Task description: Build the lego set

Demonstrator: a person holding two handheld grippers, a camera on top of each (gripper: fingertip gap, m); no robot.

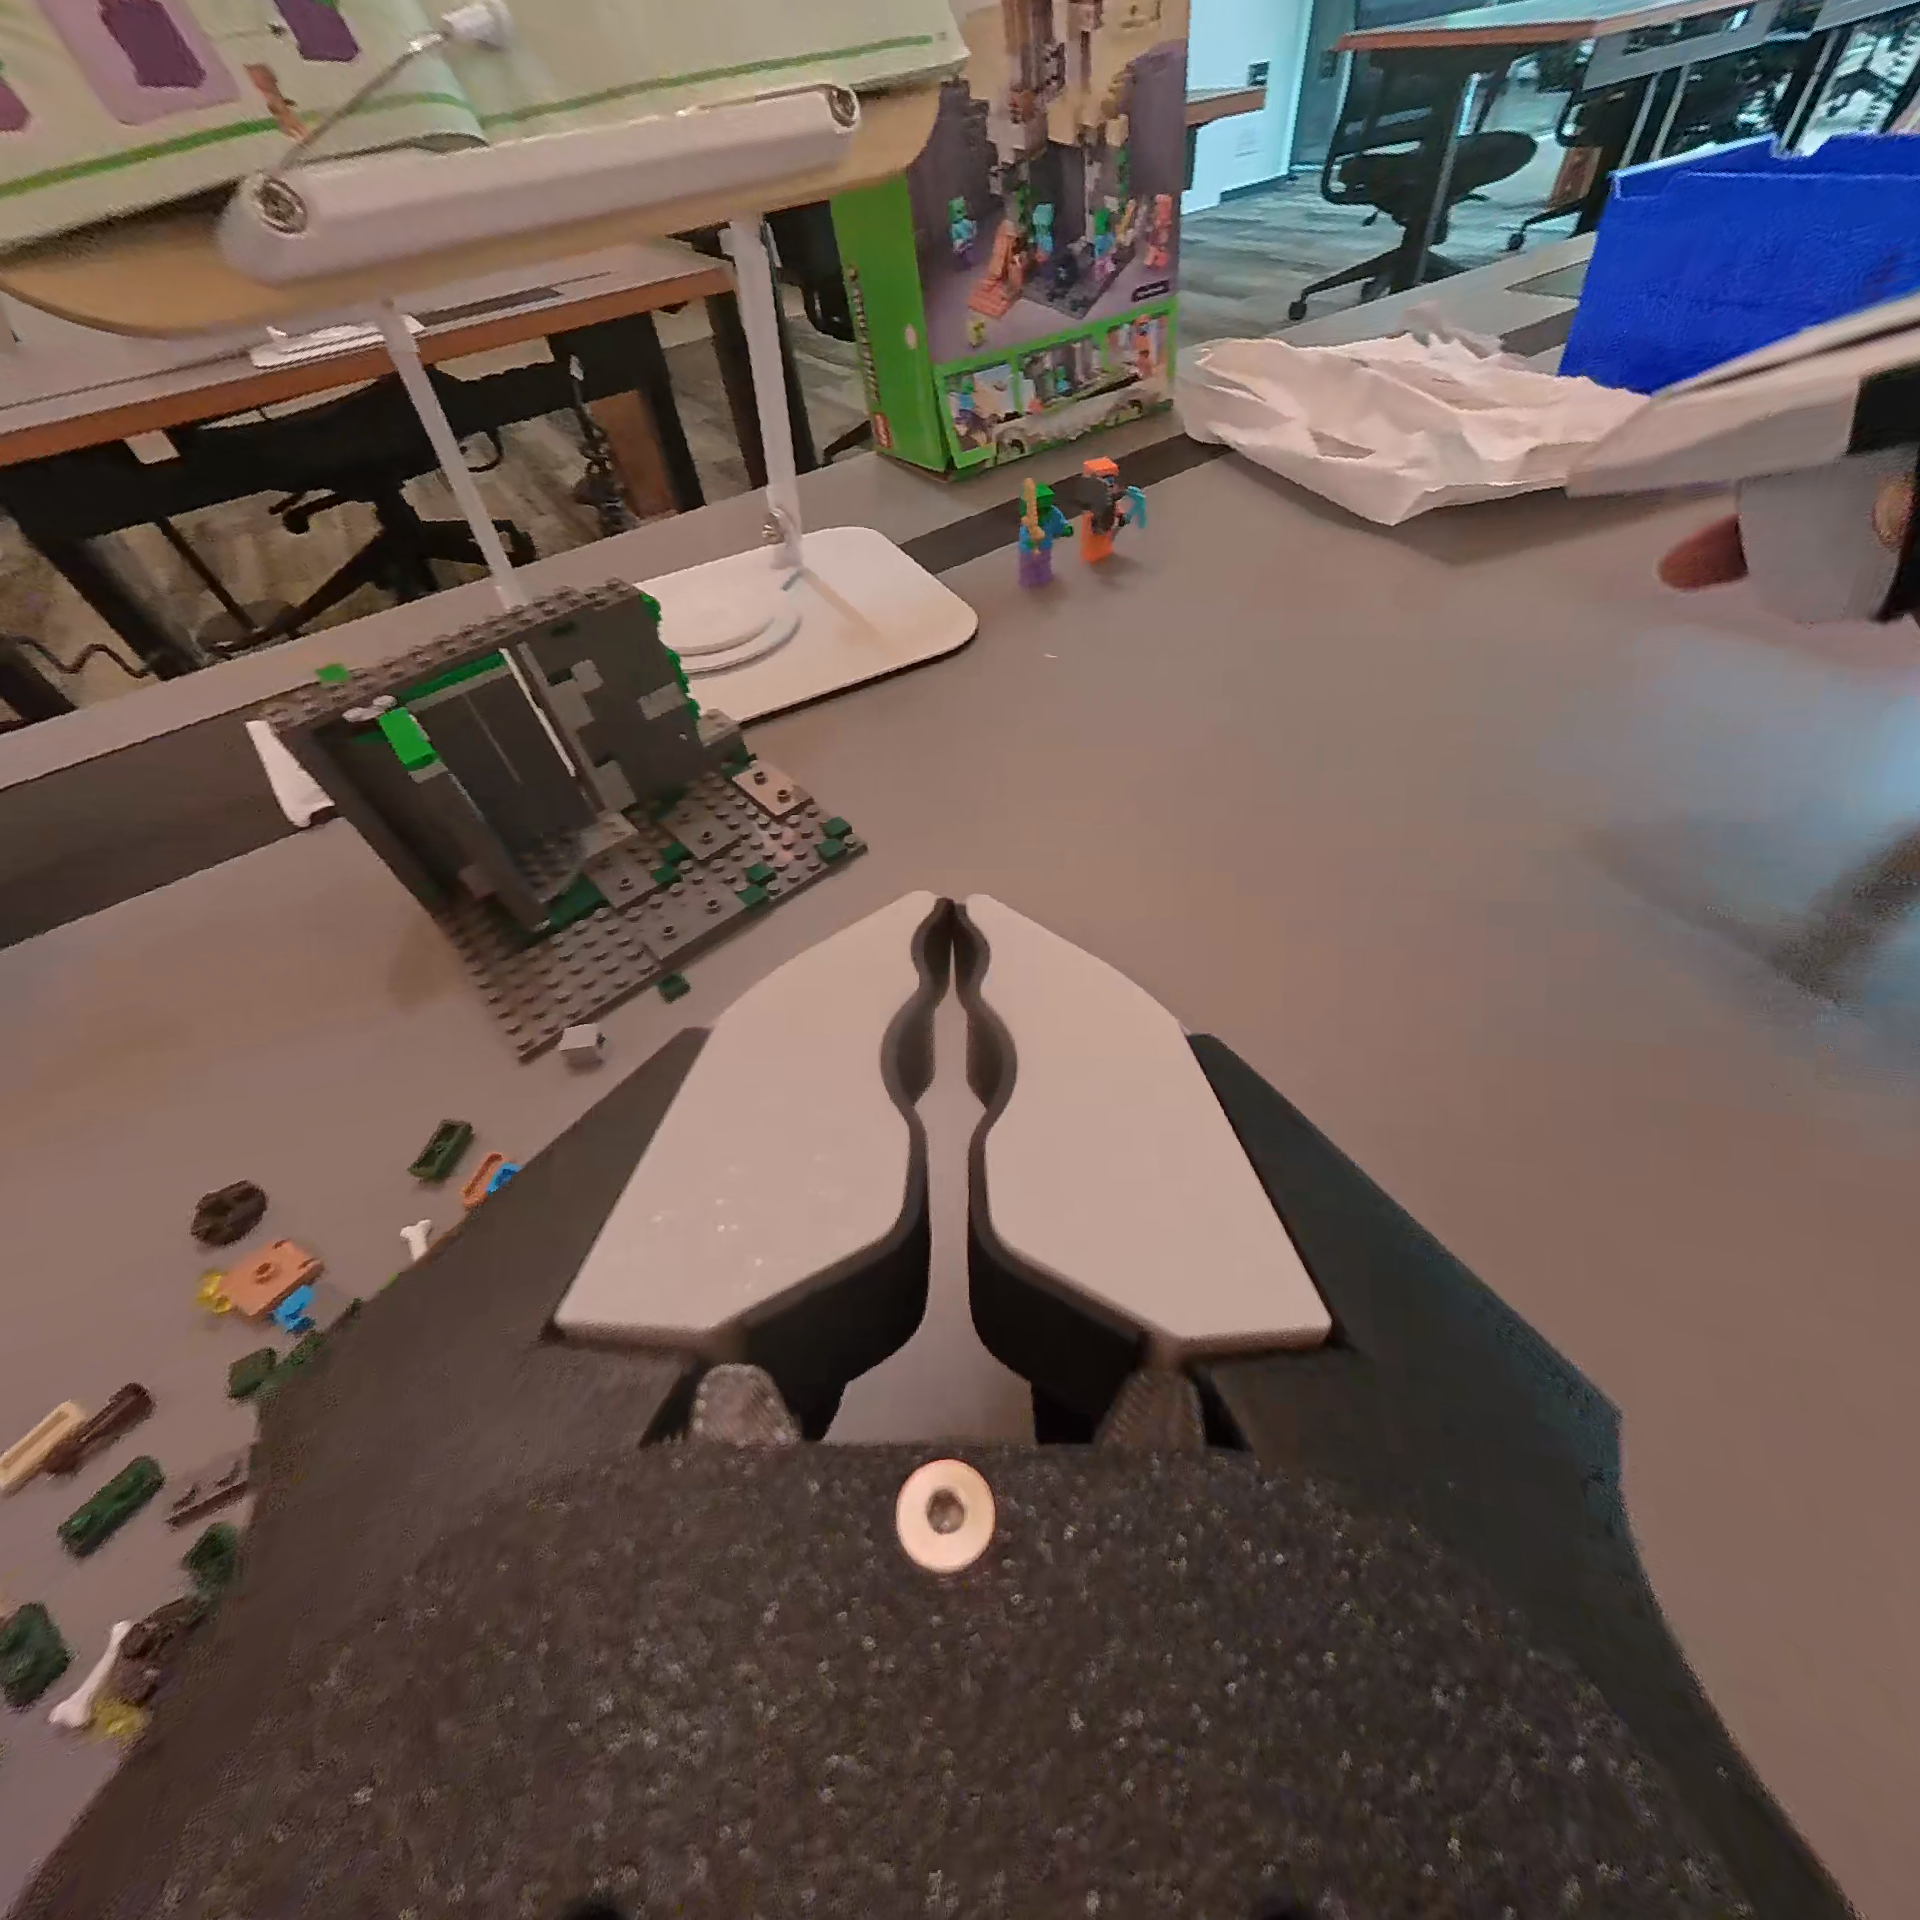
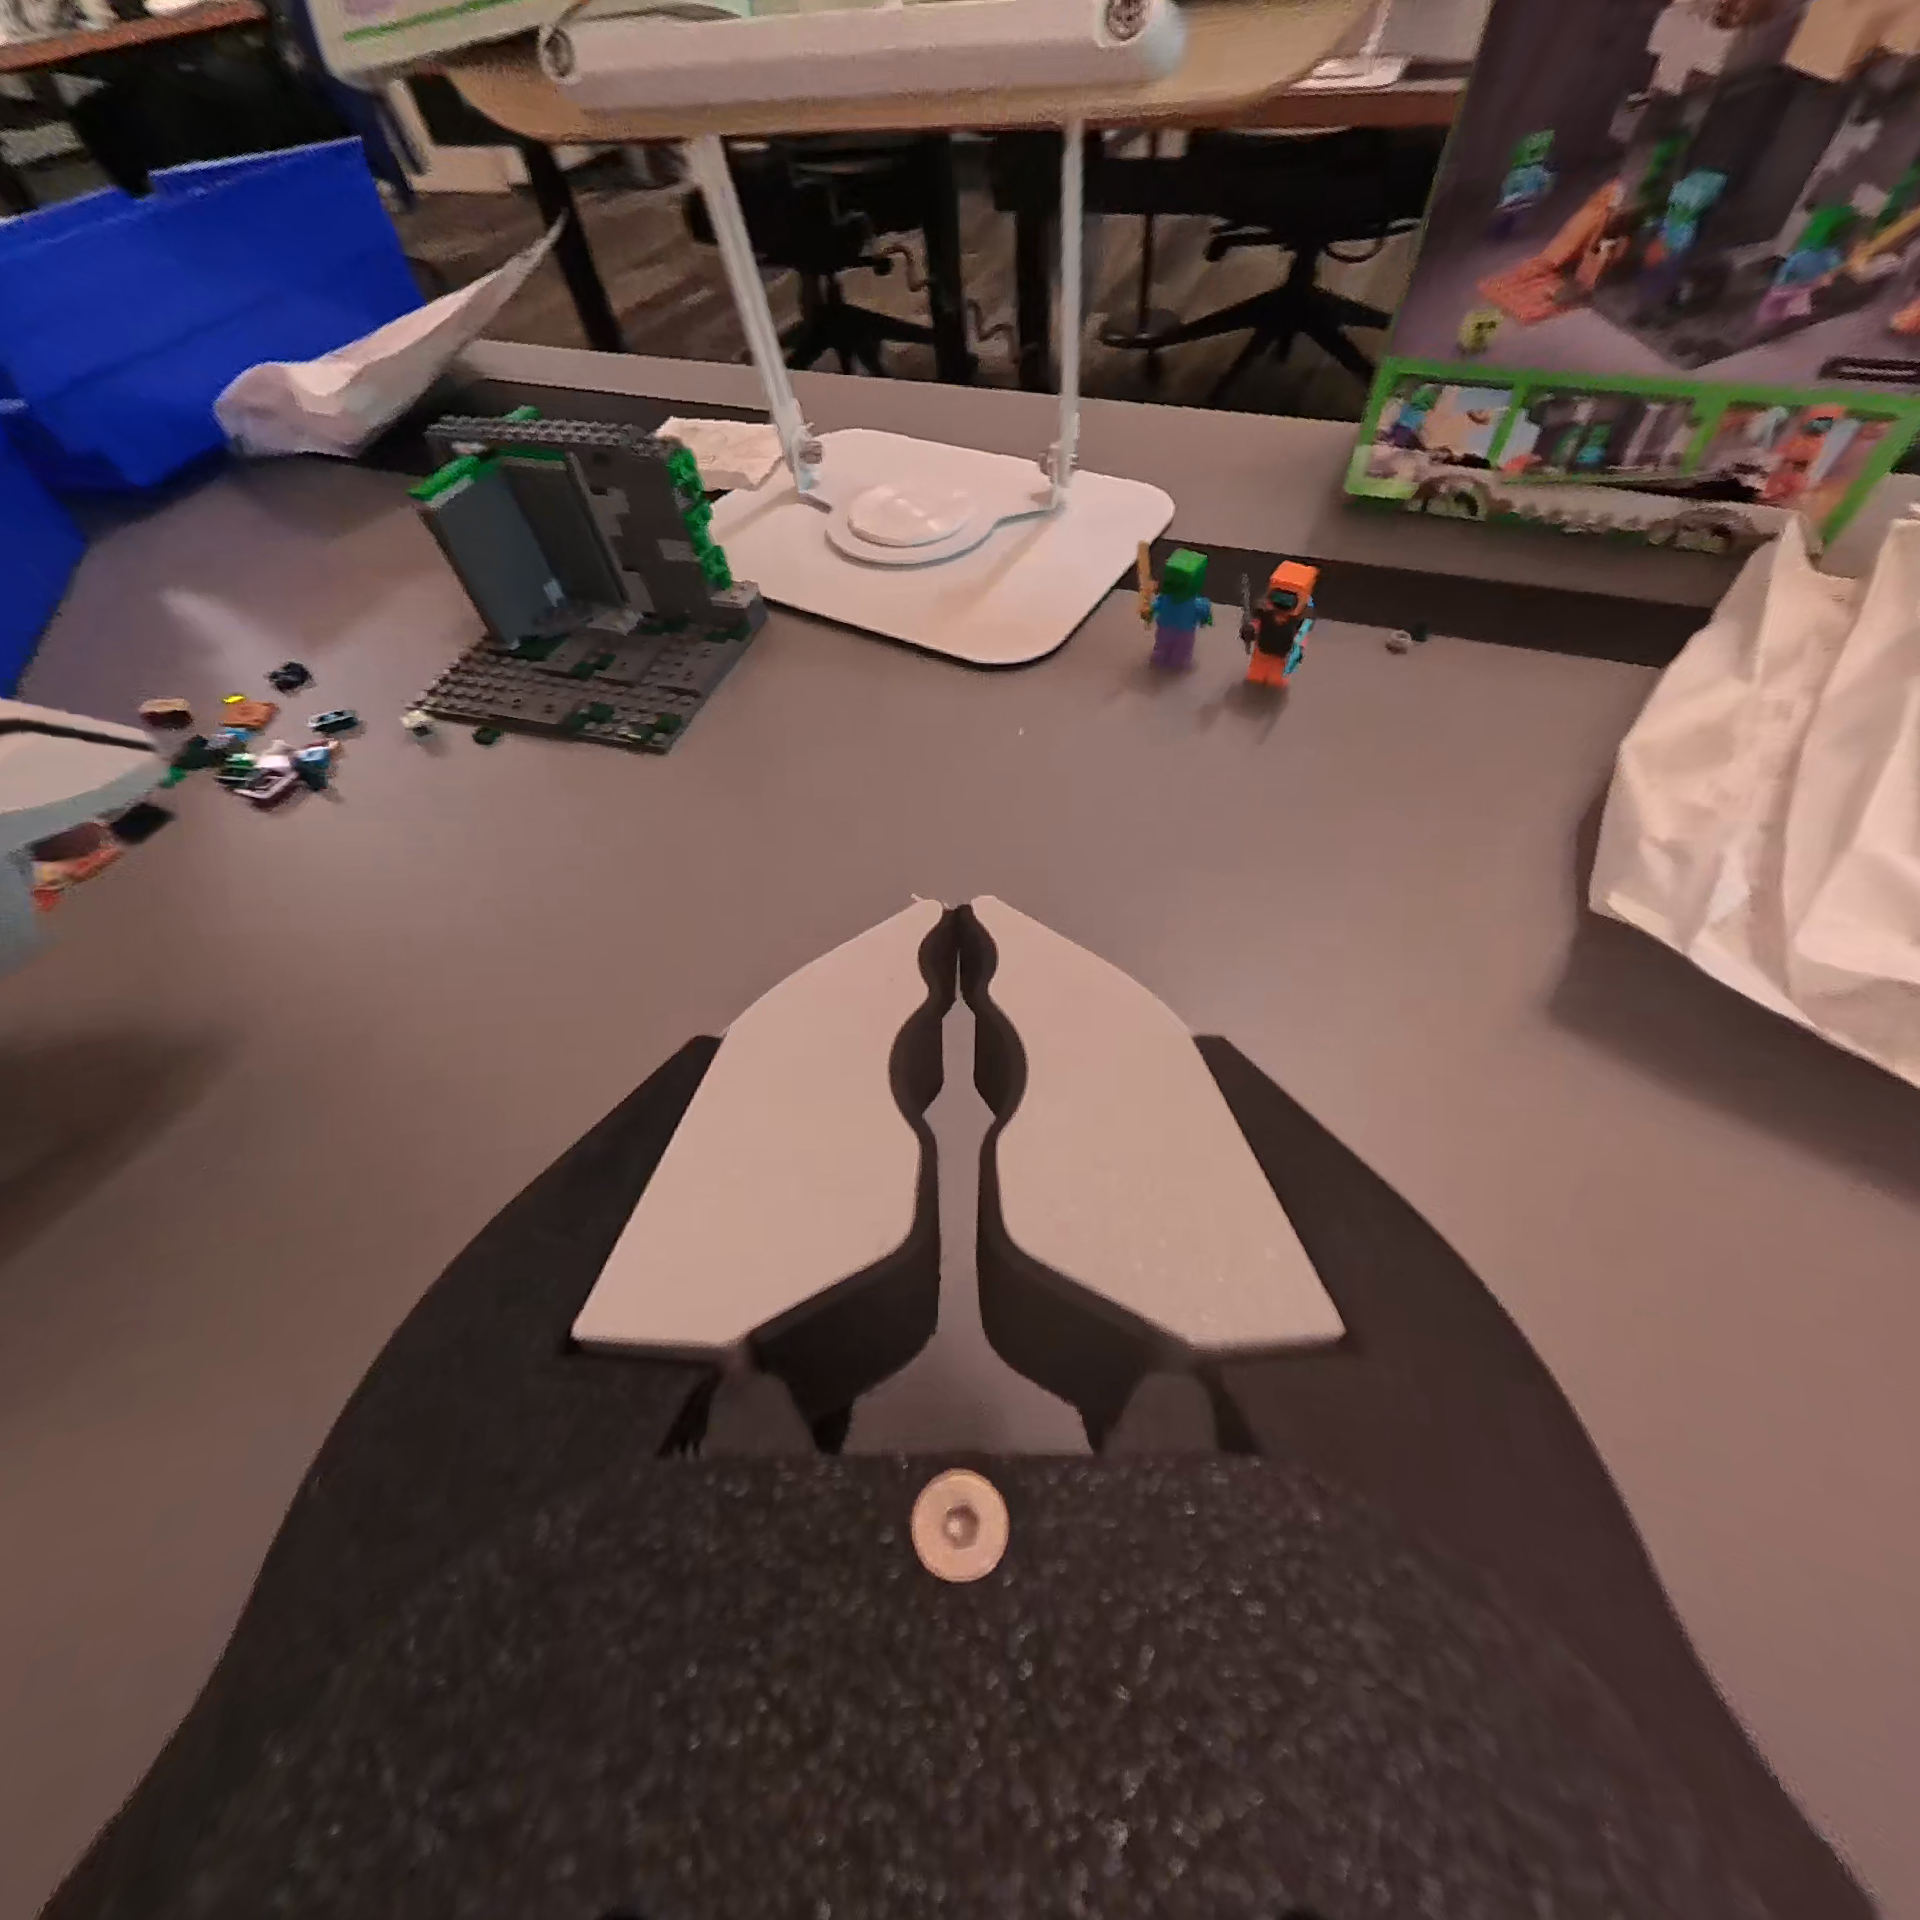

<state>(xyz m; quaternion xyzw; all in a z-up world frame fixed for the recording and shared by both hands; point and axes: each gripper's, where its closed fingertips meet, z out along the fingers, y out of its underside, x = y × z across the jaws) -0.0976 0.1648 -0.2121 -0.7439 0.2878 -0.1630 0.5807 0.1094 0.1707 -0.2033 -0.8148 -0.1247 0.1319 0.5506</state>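
Bare table [image 2: 935,810] before lego build [image 2: 582,582]

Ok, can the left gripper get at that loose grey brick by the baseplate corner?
Probably yes. The left gripper is shut and empty, and only bare table lies between it and the grey brick beside the baseplate. It must open first.

Left gripper [image 1: 953,914]: two pale grey fingers [image 1: 790,1132], flat-topped, angular, tapering to narrow tips. Inner edges black, wavy, scalloped. Black side wings flank fingers. Body [image 1: 935,1704] black, coarse speckled texture, single round silver screw [image 1: 944,1514] at centre. Two grey knurled pieces visible below finger bases.

Right gripper [image 2: 958,914]: same build. Pale grey fingers [image 2: 1122,1153], black wavy inner edges, black flared wings, speckled black body [image 2: 956,1725], one pale round screw [image 2: 959,1525] on centreline.
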